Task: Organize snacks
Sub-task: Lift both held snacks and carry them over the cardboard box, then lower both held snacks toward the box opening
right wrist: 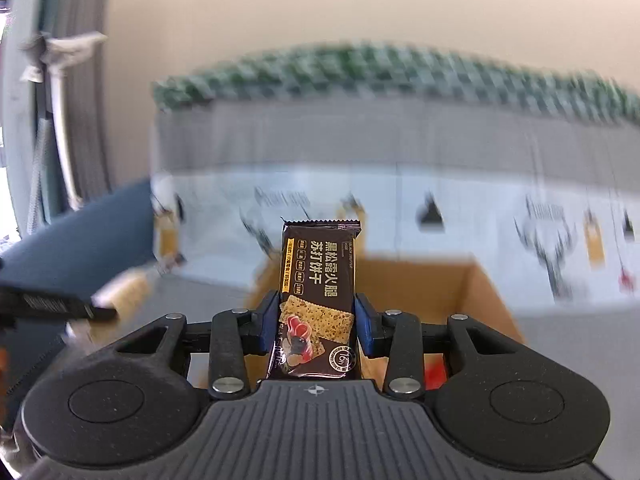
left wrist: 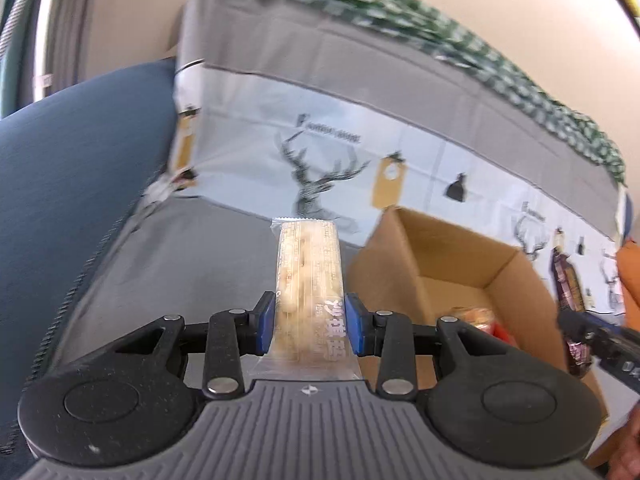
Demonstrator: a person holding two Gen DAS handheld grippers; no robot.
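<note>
Grey sofa seat (left wrist: 192, 248) up front, a deer-print cover (left wrist: 320, 152) across the backrest and a green checked cloth (left wrist: 440, 28) along the top. Left gripper (left wrist: 310, 322) has its blue pads clamped on a pale snack bar (left wrist: 308, 268), the pack sticking straight out ahead, above the seat. Just to its right sits an open cardboard box (left wrist: 448, 256) with a few packets in the bottom. Over on the other side, the right gripper (right wrist: 316, 322) is pinching a dark cracker pack (right wrist: 318, 280), held up in front of that same box (right wrist: 420, 284). Background's smeared, both views.
</note>
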